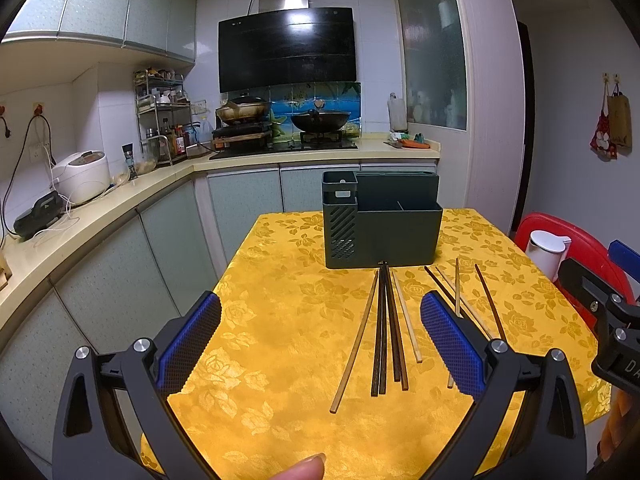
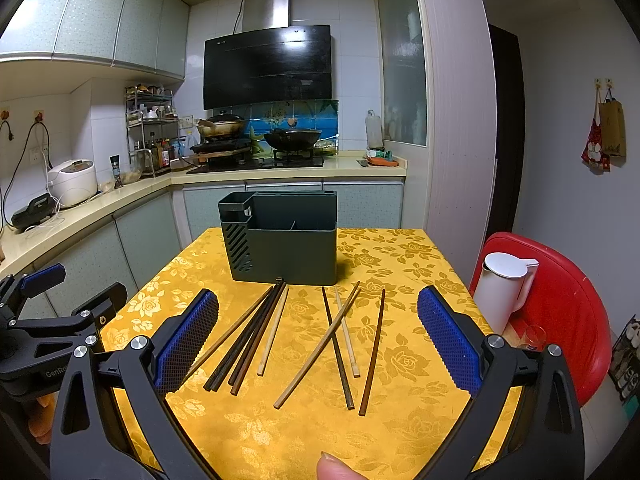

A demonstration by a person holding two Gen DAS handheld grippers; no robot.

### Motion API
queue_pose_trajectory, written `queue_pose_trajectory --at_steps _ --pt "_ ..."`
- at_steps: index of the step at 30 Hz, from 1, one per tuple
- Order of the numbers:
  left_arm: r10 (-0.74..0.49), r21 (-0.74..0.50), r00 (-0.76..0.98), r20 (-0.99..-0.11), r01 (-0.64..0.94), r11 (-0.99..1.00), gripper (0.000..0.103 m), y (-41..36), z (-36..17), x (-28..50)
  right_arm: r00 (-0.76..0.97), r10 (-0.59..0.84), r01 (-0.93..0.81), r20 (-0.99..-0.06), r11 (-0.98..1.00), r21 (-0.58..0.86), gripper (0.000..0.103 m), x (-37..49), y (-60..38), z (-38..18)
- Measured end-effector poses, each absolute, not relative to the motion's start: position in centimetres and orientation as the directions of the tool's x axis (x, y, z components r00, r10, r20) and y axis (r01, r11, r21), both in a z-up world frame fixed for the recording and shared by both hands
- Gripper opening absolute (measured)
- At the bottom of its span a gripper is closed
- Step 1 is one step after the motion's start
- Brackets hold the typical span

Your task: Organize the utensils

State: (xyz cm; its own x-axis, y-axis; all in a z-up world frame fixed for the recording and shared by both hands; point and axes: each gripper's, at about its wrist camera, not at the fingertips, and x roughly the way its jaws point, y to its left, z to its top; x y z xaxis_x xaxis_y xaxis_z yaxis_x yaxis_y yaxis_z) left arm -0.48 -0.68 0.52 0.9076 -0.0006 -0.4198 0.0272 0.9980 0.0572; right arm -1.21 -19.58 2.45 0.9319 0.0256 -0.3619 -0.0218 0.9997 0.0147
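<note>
**Chopsticks loose before the caddy**

Nine or so chopsticks [image 2: 280,340], dark and pale wood, lie on the yellow-clothed bench [image 2: 400,420]: one fanned bunch touching the green caddy [image 2: 284,240], the rest crossed just beside it. The caddy looks empty, though its depths are hidden. Left gripper [image 1: 320,344] and right gripper [image 2: 318,344] hover level above the bench, jaws spread wide, grasping nothing.

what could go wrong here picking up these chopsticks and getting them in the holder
1. In the right group, the chopsticks cross one another, so lifting one may flick or drag the rest.
2. The left bundle lies tightly packed; the open right gripper could pinch several at once.
3. The holder stands unheld on the smooth tablecloth, with the left gripper open above the table; a push while inserting might slide or tip it.
</note>
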Motion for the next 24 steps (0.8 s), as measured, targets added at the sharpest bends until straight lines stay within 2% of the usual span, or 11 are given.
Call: queue_pose_trajectory --at_steps 24 --pt "-0.001 0.056 0.906 -0.424 0.027 0.998 0.096 -0.82 0.46 -0.4 0.931 0.026 -0.022 -0.363 1.0 0.015 0.097 -1.18 -19.56 2.33"
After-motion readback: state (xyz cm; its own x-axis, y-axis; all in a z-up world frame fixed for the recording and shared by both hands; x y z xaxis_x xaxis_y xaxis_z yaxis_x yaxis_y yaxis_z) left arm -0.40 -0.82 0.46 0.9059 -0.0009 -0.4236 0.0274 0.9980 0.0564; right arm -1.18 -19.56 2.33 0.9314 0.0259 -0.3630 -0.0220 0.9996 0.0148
